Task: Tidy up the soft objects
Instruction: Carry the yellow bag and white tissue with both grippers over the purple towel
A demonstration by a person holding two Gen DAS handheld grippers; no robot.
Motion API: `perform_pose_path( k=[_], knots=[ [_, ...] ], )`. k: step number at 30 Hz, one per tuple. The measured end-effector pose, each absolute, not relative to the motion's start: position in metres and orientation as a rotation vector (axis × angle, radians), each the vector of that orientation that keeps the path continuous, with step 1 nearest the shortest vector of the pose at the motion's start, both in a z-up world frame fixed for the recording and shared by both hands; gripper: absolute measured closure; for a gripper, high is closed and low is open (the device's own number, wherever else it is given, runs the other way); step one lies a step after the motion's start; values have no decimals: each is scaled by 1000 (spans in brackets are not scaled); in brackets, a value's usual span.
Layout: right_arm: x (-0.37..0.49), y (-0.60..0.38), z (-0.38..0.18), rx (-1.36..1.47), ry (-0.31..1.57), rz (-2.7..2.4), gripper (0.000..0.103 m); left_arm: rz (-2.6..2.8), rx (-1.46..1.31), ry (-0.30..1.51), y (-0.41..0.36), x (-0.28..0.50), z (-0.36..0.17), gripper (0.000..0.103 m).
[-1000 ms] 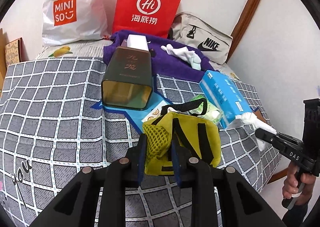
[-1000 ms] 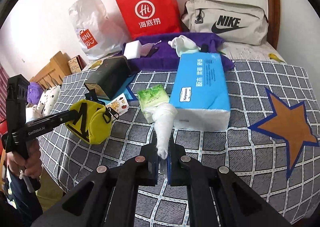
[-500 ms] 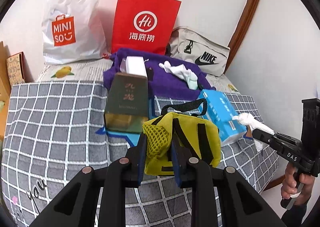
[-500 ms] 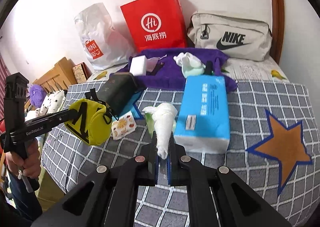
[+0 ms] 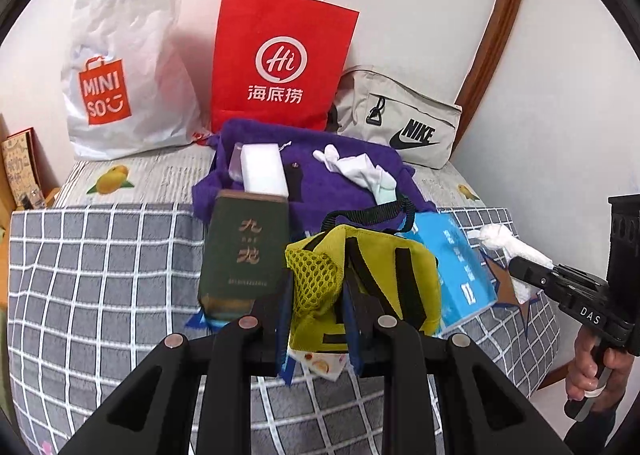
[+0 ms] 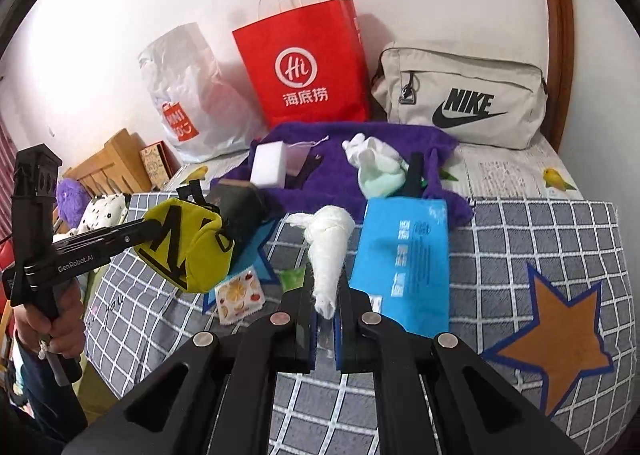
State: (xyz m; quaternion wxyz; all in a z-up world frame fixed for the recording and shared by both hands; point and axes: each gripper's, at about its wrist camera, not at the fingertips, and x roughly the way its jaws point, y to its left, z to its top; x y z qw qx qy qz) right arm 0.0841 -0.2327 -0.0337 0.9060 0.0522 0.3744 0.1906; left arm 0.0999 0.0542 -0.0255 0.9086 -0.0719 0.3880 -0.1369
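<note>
**A:** Why is the small yellow fabric pouch with black straps (image 5: 360,279) up in the air?

**B:** The left hand-held gripper (image 5: 316,295) is clenched on its mesh side, so it hangs clear of the grey checked bed cover (image 5: 100,255), just in front of the dark green upright box (image 5: 244,251). Lifted like that, it can travel without dragging anything along.

**A:** And the right hand-held gripper (image 6: 325,307)?

**B:** It pinches the lower end of a white rolled cloth (image 6: 328,251), which stands up between the fingers, above the bed and beside the light blue tissue pack (image 6: 402,255).

**A:** Where would they go?

**B:** My guess is the purple fleece blanket (image 6: 360,159) near the wall. A white foam block (image 6: 270,165) and a bundle of white and mint socks (image 6: 376,165) already lie on it, so it looks like the gathering spot for soft things.

**A:** Any risk?

**B:** The cloth is held by its tip only; it could sag or slip.
</note>
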Motion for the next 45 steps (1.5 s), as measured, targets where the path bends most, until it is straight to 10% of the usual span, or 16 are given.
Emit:
perform_pose_path(
  k=[45],
  knots=[
    [300, -238, -65, 28, 845, 289, 97, -259, -87, 908, 31, 280, -55, 81]
  ],
)
